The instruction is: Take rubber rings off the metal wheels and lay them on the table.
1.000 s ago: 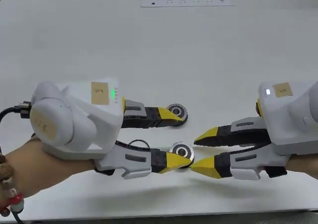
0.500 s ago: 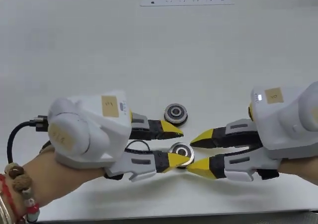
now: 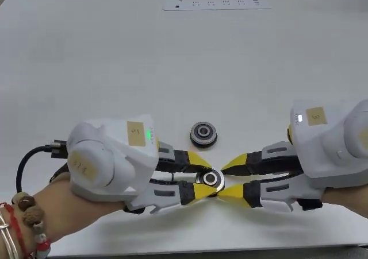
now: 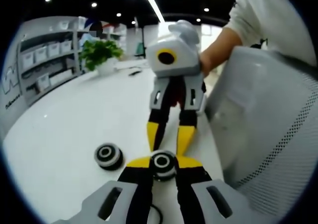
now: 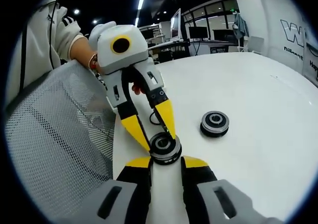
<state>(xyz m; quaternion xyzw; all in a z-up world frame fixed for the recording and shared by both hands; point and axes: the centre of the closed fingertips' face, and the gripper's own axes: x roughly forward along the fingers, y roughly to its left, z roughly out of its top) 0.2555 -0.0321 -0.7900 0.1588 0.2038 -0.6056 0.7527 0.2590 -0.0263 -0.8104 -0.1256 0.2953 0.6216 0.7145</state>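
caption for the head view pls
Left gripper grips a metal wheel on the white table, open right gripper facing it, second wheel nearby

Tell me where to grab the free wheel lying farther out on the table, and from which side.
Best bet: grip the far wheel across its black outer rim, coming down from above. It lies flat, hub up, apart from the near wheel that the left gripper clamps, so opposite rim sides are open.

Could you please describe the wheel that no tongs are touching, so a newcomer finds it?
On the white table, find where the left tongs and right tongs meet tip to tip. Just beyond them lies the lone wheel; its twin sits between the yellow tips.
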